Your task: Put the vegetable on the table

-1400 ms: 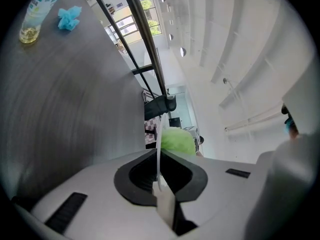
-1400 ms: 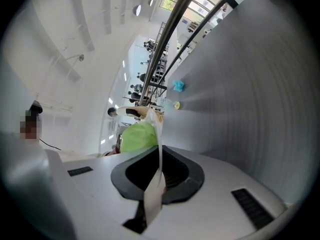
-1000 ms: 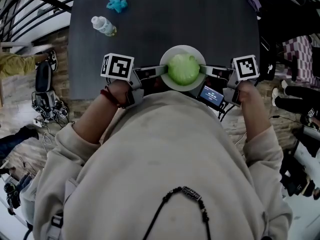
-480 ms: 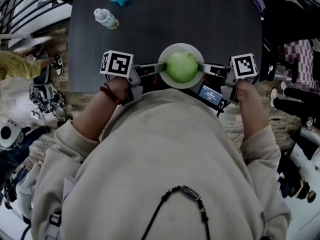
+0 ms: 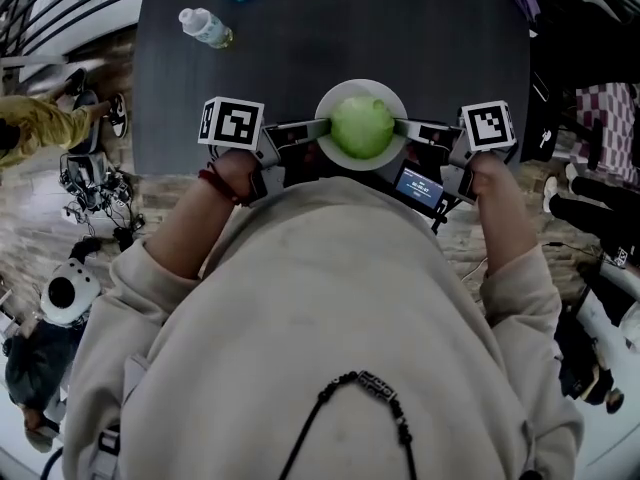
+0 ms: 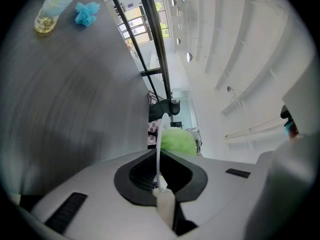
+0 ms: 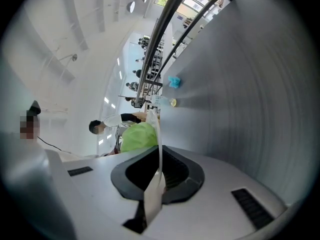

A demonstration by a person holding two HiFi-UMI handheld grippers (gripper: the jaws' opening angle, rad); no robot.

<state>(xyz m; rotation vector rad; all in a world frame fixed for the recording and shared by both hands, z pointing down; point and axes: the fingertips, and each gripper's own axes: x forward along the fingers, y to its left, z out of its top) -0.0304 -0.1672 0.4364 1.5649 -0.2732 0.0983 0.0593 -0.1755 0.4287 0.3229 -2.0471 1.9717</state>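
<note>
Vegetable (image 5: 362, 126), round and pale green, sits on a white plate (image 5: 360, 86) at the near edge of the dark counter (image 5: 330, 28). Left tongs (image 5: 312, 140) pinch the plate's left rim; right tongs (image 5: 408, 132) pinch its right rim, each pair closed on the thin edge.

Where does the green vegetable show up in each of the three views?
Head view: vegetable, top centre.
Left gripper view: vegetable just above the jaws, centre.
Right gripper view: vegetable above the jaws, left of centre.
Shared landmark: white plate beneath it, edge-on in both gripper views.
</note>
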